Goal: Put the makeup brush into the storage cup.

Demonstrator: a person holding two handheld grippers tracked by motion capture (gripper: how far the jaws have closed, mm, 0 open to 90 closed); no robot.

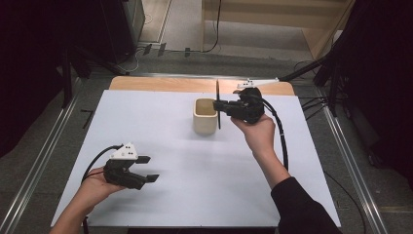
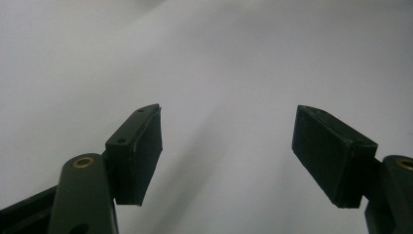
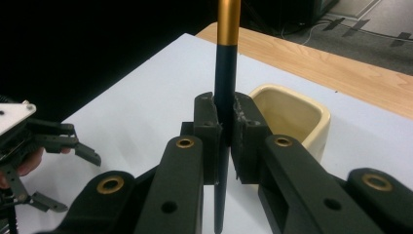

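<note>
- Working over a white table top (image 1: pixel 160 122), you have most of its surface covered by the white sheet, with a strip of bare wood (image 1: pixel 160 84) showing along the far edge.
- Your right forearm in its dark sleeve (image 1: pixel 299 204) comes in from the near right and reaches toward the far middle of the table.
- Your left hand (image 1: pixel 92 187) rests at the near left, well apart from the right one.
- You have a cream cup (image 1: pixel 205 116) standing upright on the sheet at the far middle, squarish with rounded corners, its mouth open upward.
- Your right gripper (image 1: pixel 222 105) sits just right of the cup, with its jaws pointing left; in the right gripper view (image 3: pixel 225 139) they are clamped tight on a thin dark rod.
- Your left gripper (image 1: pixel 148 168) points right, toward the table's middle; the left gripper view (image 2: pixel 228 153) shows its jaws spread wide with nothing between them but white sheet.
- You hold the rod (image 1: pixel 217 105) upright in the right gripper, just beside the right wall of the cup; whether it touches the cup, you cannot tell.
- Your rod has a dark lower shaft (image 3: pixel 223 141) gripped between the pads, with a gold-coloured section (image 3: pixel 228 22) above them.
</note>
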